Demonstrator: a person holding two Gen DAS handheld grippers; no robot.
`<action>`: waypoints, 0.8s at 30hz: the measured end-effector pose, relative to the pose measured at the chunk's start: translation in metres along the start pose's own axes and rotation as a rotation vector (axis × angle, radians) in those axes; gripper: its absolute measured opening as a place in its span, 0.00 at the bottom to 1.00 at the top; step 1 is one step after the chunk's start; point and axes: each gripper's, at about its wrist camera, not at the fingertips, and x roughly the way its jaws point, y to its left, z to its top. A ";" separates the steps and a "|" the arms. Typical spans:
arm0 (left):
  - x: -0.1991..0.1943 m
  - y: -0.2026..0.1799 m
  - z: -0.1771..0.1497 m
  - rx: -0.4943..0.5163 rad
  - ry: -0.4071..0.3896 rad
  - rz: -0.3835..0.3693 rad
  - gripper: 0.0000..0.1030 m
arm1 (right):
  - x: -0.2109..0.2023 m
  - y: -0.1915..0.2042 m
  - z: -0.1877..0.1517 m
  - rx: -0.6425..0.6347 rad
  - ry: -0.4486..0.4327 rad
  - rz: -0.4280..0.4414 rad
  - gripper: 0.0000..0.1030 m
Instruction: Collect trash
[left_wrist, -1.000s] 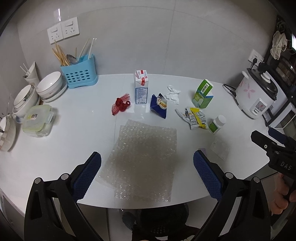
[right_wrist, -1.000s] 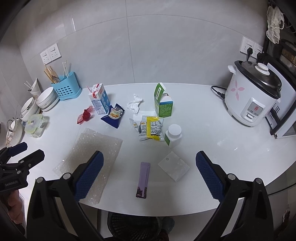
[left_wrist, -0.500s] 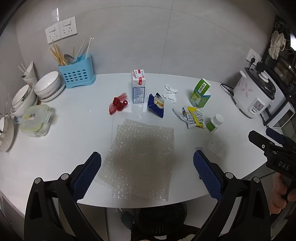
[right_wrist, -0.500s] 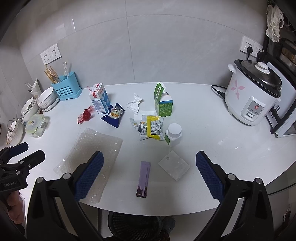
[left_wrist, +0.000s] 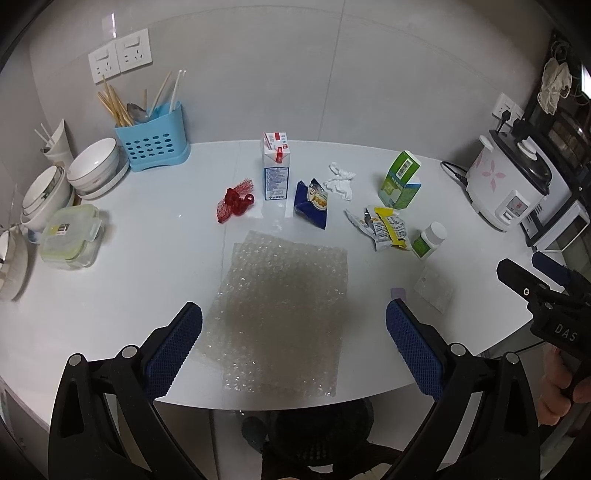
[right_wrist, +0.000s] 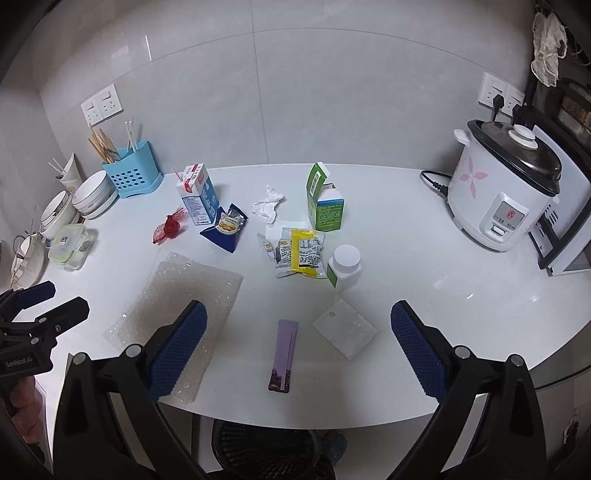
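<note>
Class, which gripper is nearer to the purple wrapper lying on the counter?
Right. The right gripper hangs open directly over the purple wrapper; the left gripper is open above the bubble wrap, off to the wrapper's left.

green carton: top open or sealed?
Open. In the right wrist view the green carton stands upright with its top flap lifted to one side, showing the white inside. Contents cannot be told.

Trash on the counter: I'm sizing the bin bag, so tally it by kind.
Drink cartons: 2
Snack wrappers: 3
Plastic packaging: 2
Crumpled tissue: 1
Red net: 1
Pill bottle: 1
Total: 10
</note>
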 end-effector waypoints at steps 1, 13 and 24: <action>0.000 0.000 0.000 0.002 0.000 -0.001 0.94 | 0.000 0.000 0.000 0.001 0.000 -0.001 0.93; 0.001 -0.003 -0.001 0.005 0.008 -0.007 0.94 | 0.001 -0.001 -0.001 0.006 0.000 -0.001 0.93; 0.038 0.003 -0.004 -0.010 0.072 -0.040 0.94 | 0.026 -0.008 0.000 -0.002 0.006 0.005 0.93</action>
